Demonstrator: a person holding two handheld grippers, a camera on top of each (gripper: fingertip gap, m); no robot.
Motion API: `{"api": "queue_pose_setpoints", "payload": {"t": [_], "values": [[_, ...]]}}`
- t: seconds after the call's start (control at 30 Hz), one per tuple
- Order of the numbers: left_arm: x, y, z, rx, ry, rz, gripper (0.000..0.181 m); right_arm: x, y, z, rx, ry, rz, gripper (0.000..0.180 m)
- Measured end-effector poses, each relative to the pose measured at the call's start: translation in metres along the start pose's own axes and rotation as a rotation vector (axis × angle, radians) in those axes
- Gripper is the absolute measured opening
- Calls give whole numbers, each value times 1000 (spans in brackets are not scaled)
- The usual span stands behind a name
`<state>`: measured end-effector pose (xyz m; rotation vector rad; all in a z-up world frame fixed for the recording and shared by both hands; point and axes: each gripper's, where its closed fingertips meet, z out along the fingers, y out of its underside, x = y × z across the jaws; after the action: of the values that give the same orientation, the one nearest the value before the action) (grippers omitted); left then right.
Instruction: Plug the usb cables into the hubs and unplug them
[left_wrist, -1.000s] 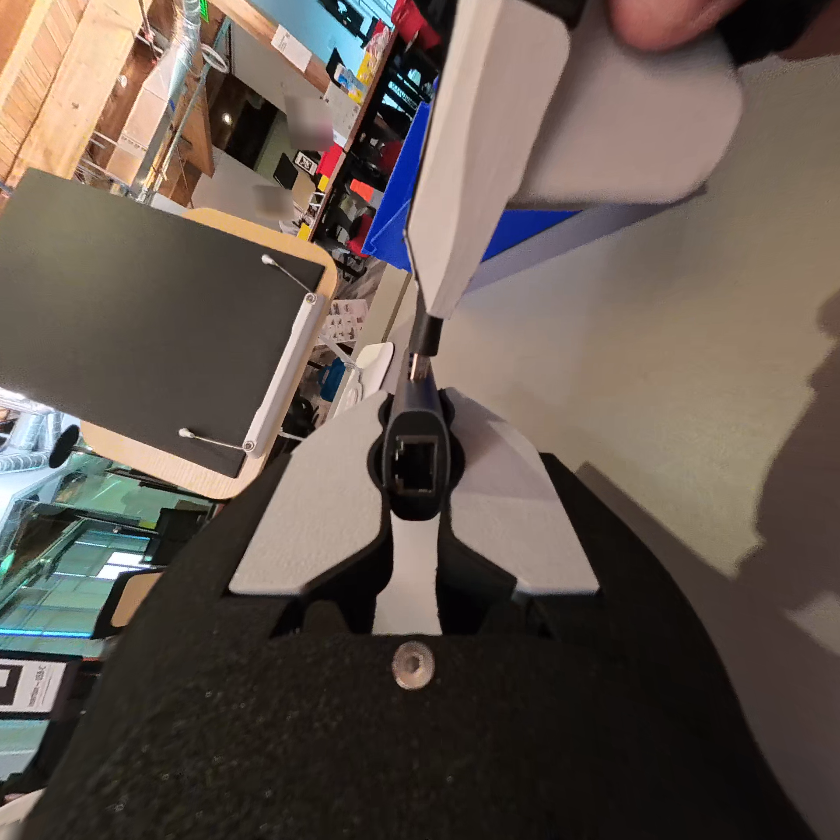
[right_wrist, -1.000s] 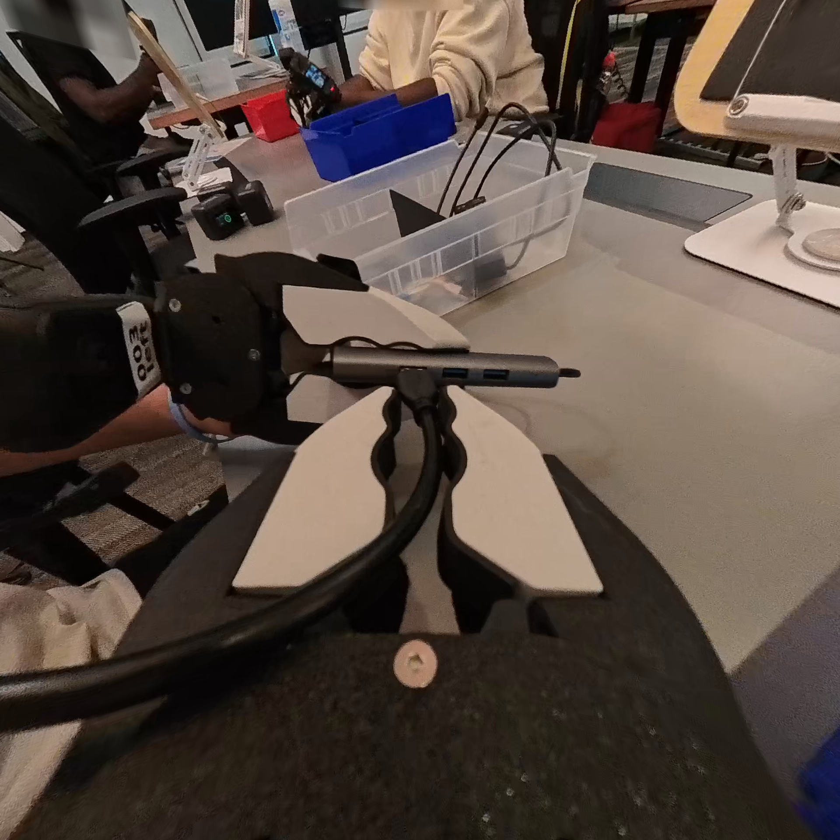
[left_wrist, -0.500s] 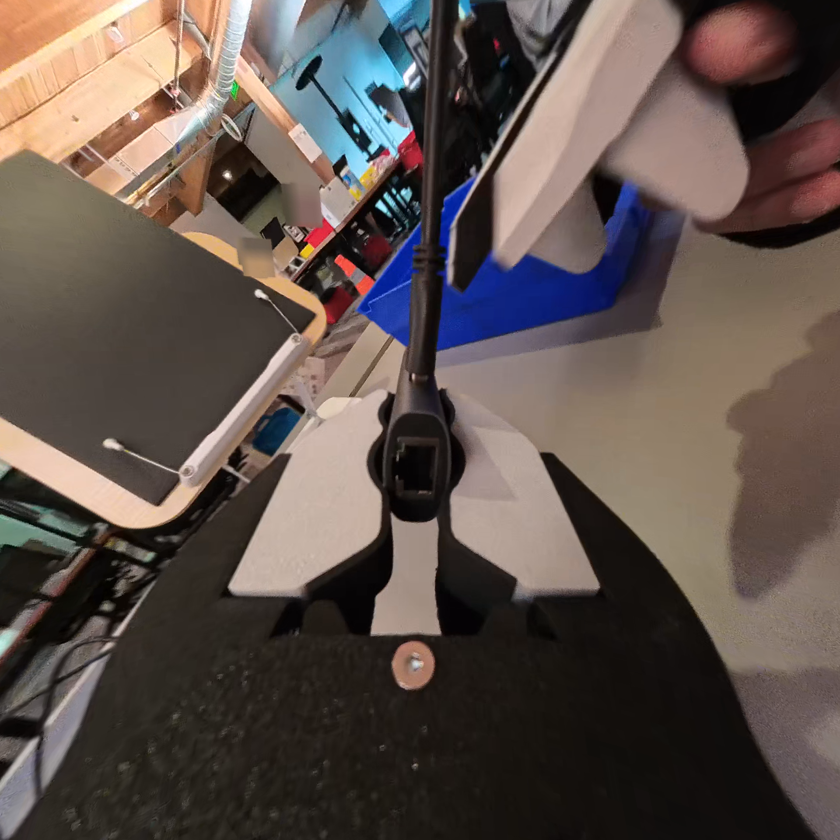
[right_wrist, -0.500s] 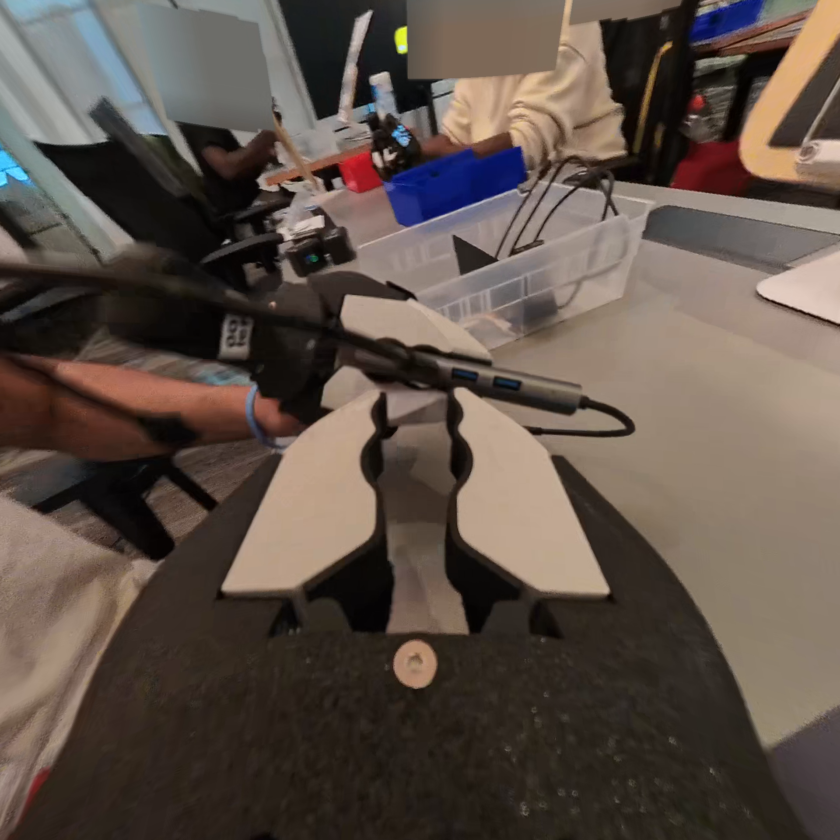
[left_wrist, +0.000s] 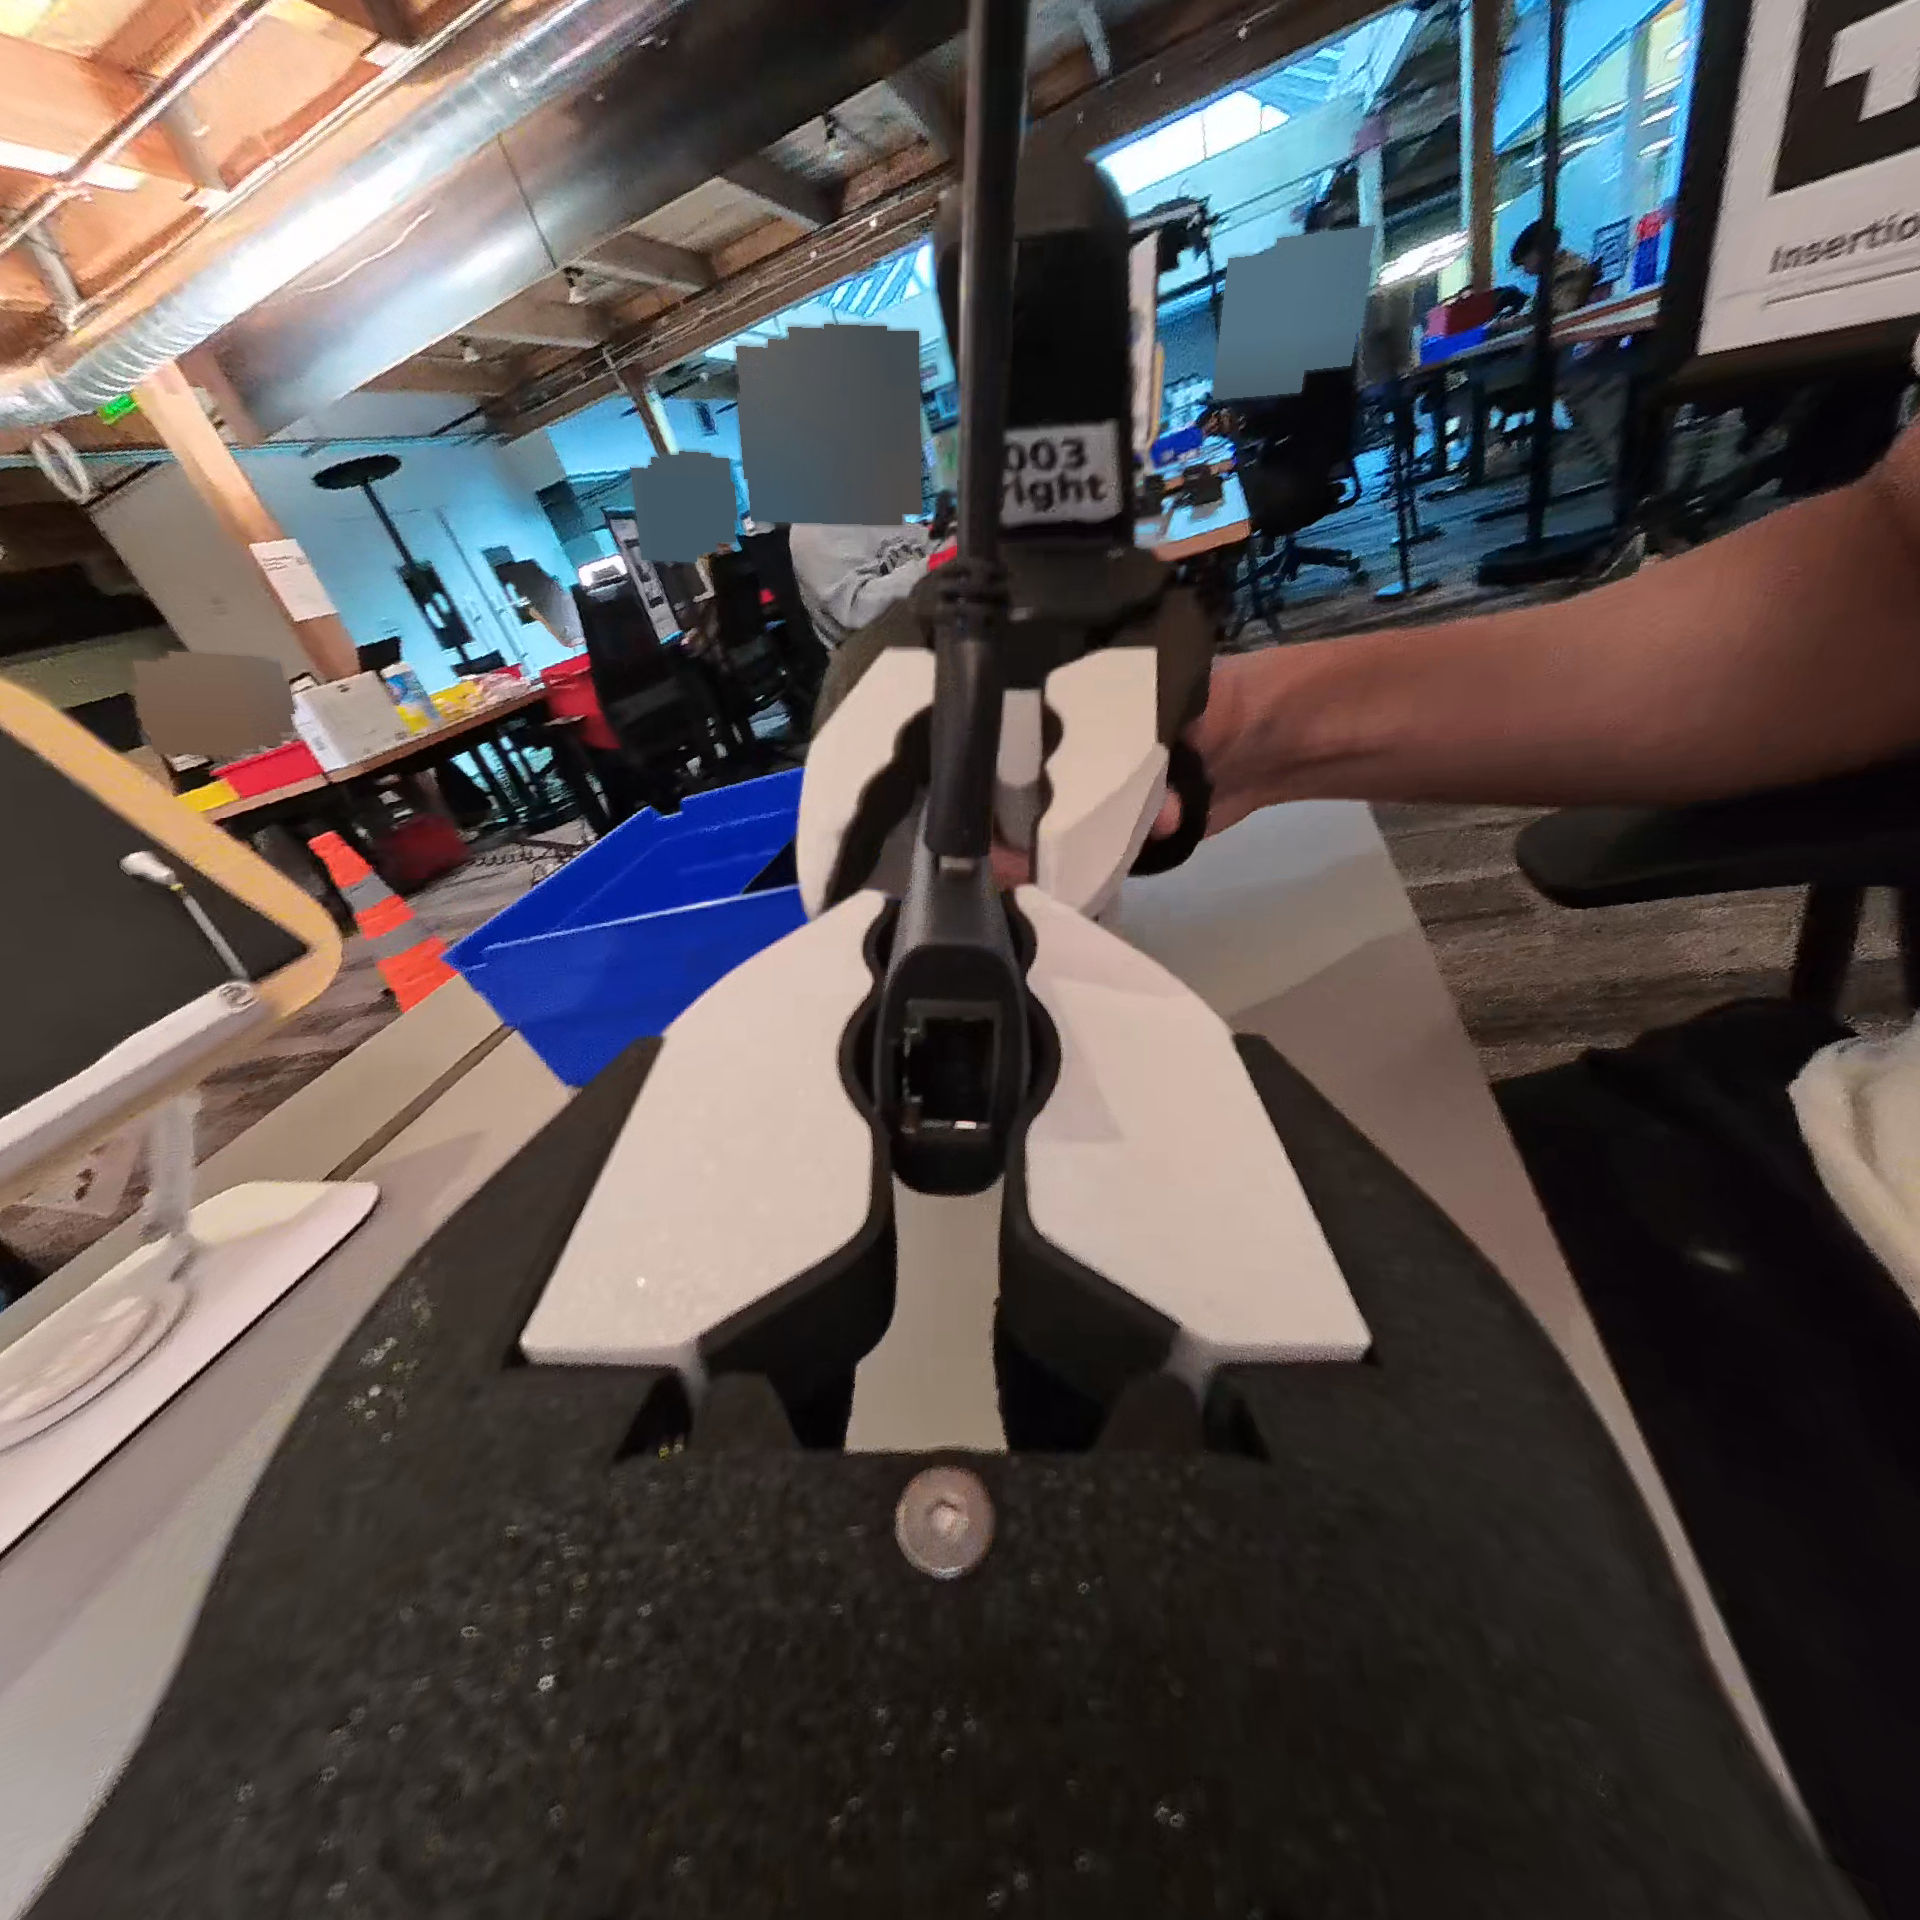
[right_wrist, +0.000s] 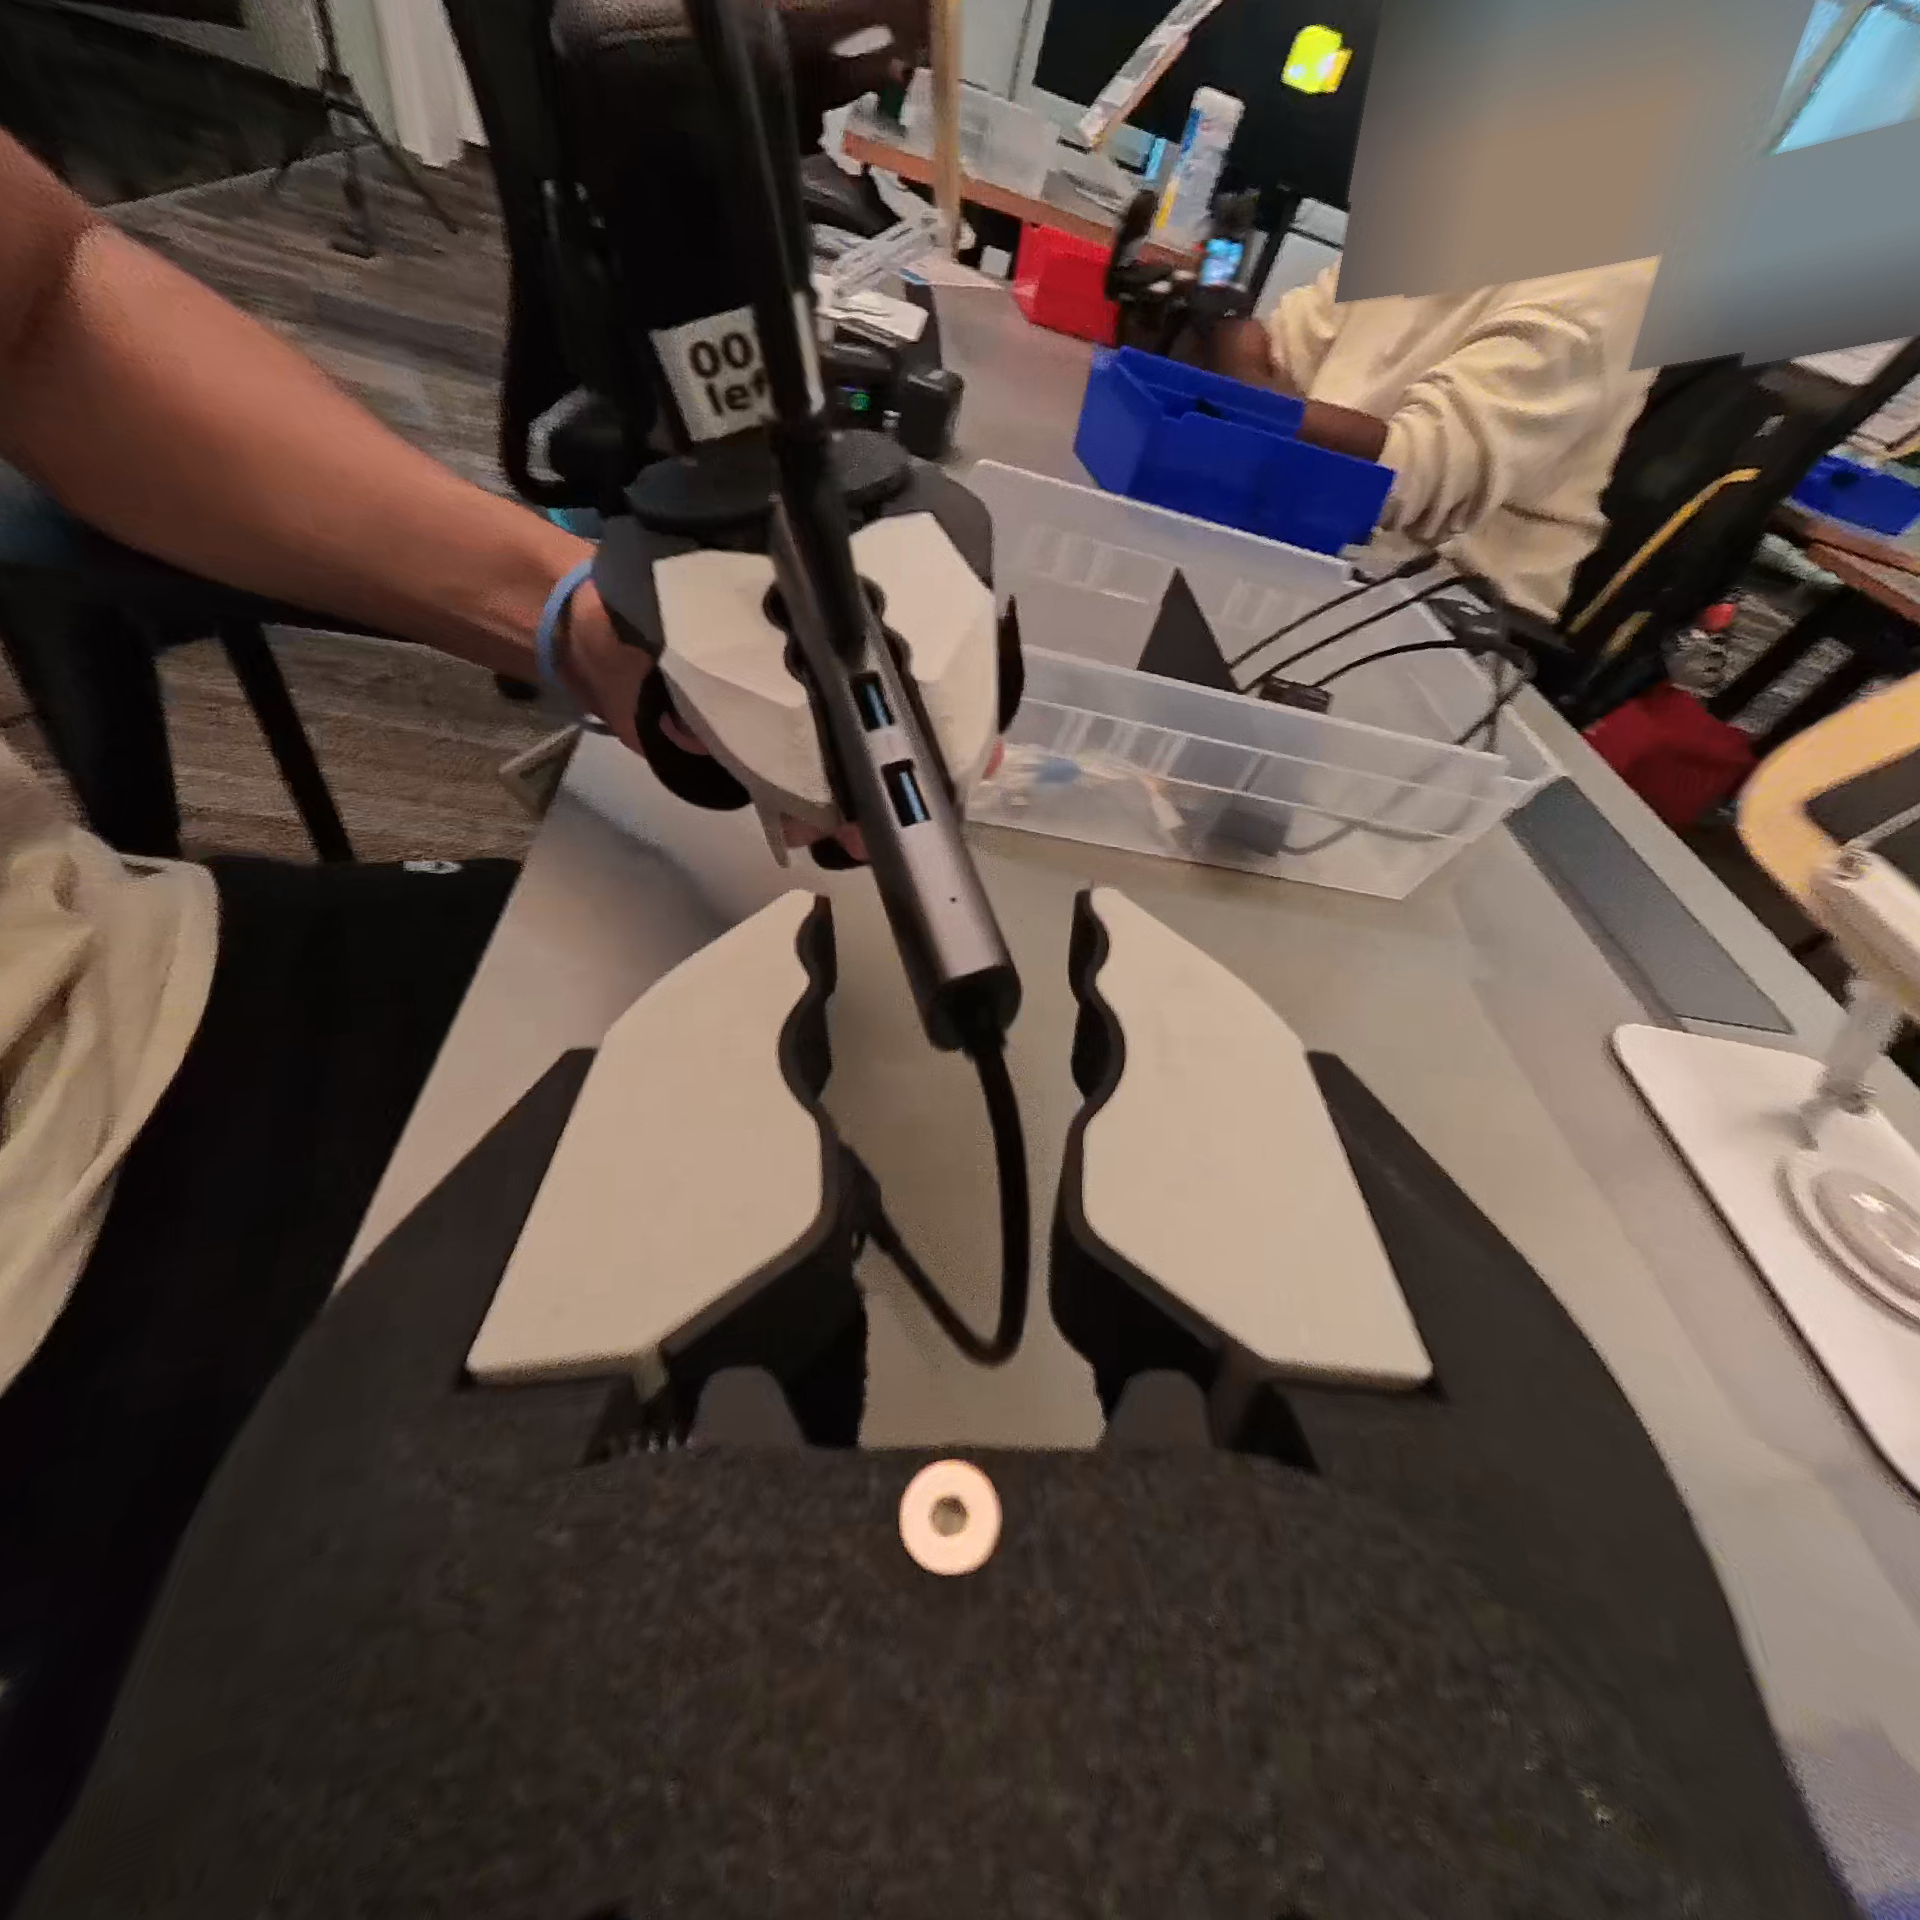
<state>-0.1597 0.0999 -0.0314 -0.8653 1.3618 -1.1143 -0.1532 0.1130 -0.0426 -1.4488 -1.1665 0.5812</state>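
My left gripper (left_wrist: 951, 914) is shut on a grey USB hub (left_wrist: 951, 1081), whose square port end faces the left wrist camera. A black USB cable (left_wrist: 977, 416) stands plugged into the hub's side and runs straight up. In the right wrist view the left gripper (right_wrist: 831, 675) holds the hub (right_wrist: 914, 883) tilted down toward me, with two blue ports showing and the same cable (right_wrist: 769, 208) rising from it. The hub's own lead (right_wrist: 1003, 1164) loops down between my fingers. My right gripper (right_wrist: 951, 904) is open and empty, its jaws either side of the hub's end without touching. It also shows in the left wrist view (left_wrist: 997, 769).
A clear plastic bin (right_wrist: 1247, 748) with several cables stands behind on the grey table (right_wrist: 1403, 1018). A blue bin (left_wrist: 623, 935) is further back. A tablet stand with a white base (right_wrist: 1766, 1164) is at the right. A seated person in a cream sweater (right_wrist: 1475, 416) is across the table.
My right gripper let go of the cable plug, opened wide and drew back. The left gripper swung the hub round to point at it. The cable stays in the hub.
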Motion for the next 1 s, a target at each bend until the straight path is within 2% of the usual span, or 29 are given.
{"api": "queue_pose_setpoints", "payload": {"t": [0.07,0.17,0.23,0.37,0.5,0.6,0.7,0.77,0.83,1.0], "values": [[7,-1,3,6,29,-7,17,-10,-1,4,12,-51,-7,22],[9,-2,3,22,50,-78,20,-16,-3,1,43,-62,-15,19],[0,2,1,14,20,-158,32,-11,-2,-1,32,-22,-1,18],[-22,34,-10,-105,-128,-301,37,38,-13,-24,34,216,-4,17],[-18,41,-16,-160,-227,-336,38,107,-30,-50,-146,573,-161,18],[6,46,-20,-194,-237,-479,60,138,-33,-43,-283,739,-323,18],[20,39,-36,-198,-272,-584,58,147,-4,-7,-382,756,-419,18],[17,34,-57,-187,-344,-586,50,140,34,21,-439,707,-423,17],[11,36,-81,-221,-431,-560,50,133,73,39,-514,669,-425,18],[-20,47,-146,-348,-643,-522,44,125,136,45,-588,623,-367,17]]}}
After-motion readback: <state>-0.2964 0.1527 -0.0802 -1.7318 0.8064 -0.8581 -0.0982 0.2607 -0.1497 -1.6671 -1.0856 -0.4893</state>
